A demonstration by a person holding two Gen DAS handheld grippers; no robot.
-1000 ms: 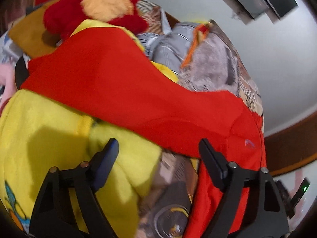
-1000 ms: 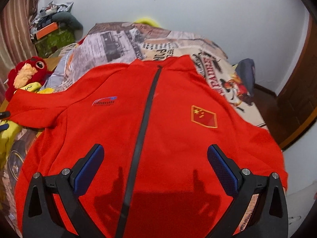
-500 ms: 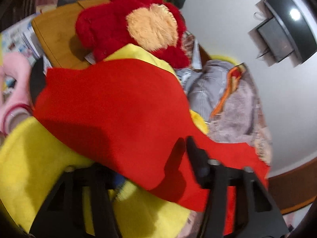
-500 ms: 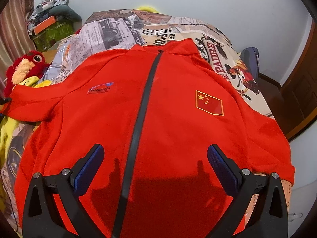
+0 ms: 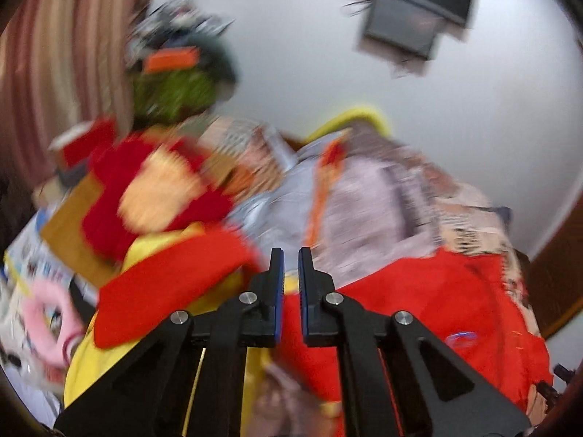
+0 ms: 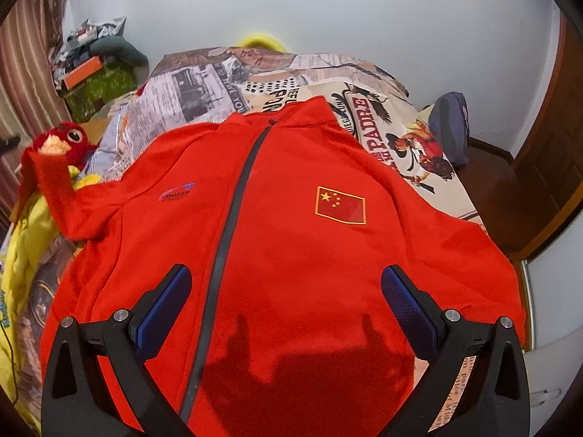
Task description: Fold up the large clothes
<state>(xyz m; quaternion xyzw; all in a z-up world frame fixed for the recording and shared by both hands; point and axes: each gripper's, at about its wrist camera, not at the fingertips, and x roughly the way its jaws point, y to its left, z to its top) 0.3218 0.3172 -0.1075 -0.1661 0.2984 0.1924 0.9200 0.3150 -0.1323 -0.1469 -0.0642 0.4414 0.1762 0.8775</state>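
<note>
The red zip-up jacket [image 6: 277,240] lay front-up on the newspaper-print bedspread [image 6: 204,83], directly beneath and ahead of the right gripper [image 6: 286,293], whose blue-padded jaws stood wide apart above its hem without touching the cloth. The left gripper [image 5: 290,273] had just been closing and its jaws stood nearly together; in the blurred left wrist view red fabric showed behind and below them, but whether any was pinched could not be told. The jacket's sleeve [image 6: 54,189] rose off the bed far to the right gripper's left, beside the red plush toy [image 6: 67,138] and a yellow garment [image 6: 25,240].
</note>
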